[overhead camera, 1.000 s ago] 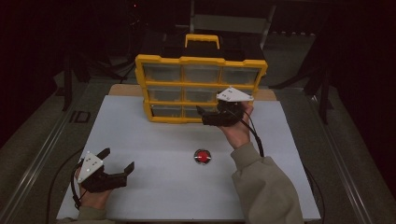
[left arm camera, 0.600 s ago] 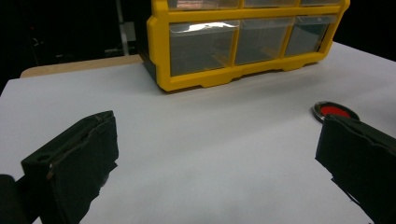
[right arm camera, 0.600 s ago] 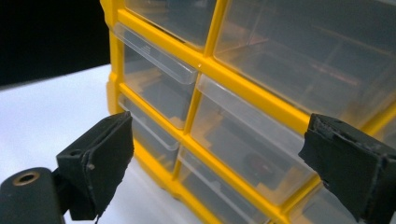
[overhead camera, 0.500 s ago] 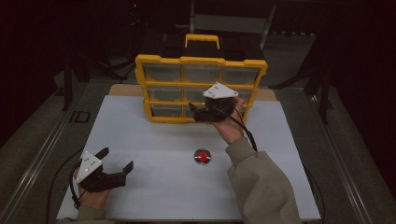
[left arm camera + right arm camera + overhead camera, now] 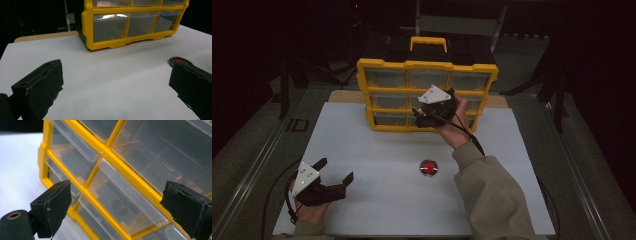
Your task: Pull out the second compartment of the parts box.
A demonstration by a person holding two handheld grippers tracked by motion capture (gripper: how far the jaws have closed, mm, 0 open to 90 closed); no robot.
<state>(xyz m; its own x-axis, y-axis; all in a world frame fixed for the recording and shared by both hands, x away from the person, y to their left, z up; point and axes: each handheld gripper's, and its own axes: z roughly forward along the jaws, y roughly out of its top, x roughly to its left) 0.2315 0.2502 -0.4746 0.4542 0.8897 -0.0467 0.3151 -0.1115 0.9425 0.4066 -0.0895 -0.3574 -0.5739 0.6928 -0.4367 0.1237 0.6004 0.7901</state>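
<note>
Organizer (image 5: 427,95) stands at the far middle of the surface (image 5: 377,150), my right tool (image 5: 424,117) wide open at its middle drawer (image 5: 122,202), my left tool (image 5: 334,177) wide open, near left.

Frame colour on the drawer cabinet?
Yellow frame around clear drawers; clearest in the high view.

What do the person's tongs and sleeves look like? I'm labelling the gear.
Both the left tongs and right tongs are black with two blocky jaws, a pale grey three-cornered plate on top and a black trailing cable. The right arm wears a beige sleeve.
</note>
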